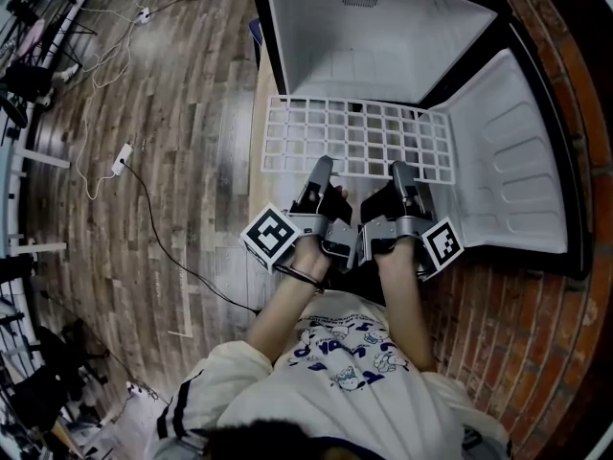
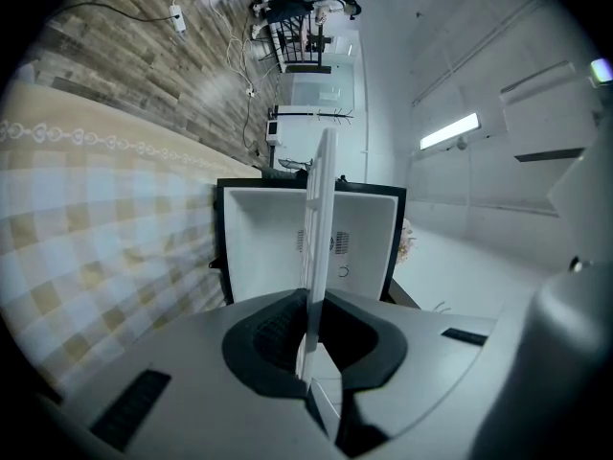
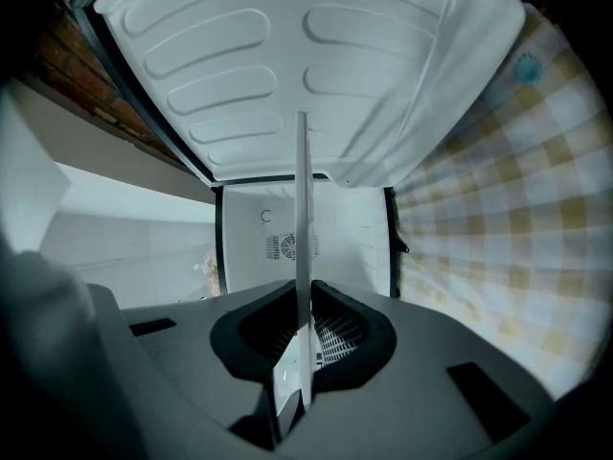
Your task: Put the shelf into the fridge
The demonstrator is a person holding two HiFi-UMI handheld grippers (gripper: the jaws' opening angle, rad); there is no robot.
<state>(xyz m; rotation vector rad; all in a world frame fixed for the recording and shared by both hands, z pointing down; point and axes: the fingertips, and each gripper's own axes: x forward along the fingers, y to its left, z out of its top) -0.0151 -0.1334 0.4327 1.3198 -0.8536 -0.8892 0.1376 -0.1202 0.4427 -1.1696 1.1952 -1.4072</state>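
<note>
Shelf (image 1: 356, 139) held at the mouth of the open fridge (image 1: 383, 36)
The white grid shelf is clamped along its near edge by the left gripper (image 1: 319, 168) and the right gripper (image 1: 400, 171), set side by side. Its far edge is seen at the fridge opening, beside the swung-open door (image 1: 517, 161).

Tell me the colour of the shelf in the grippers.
White. The shelf is a white grid, seen best in the head view.
</note>
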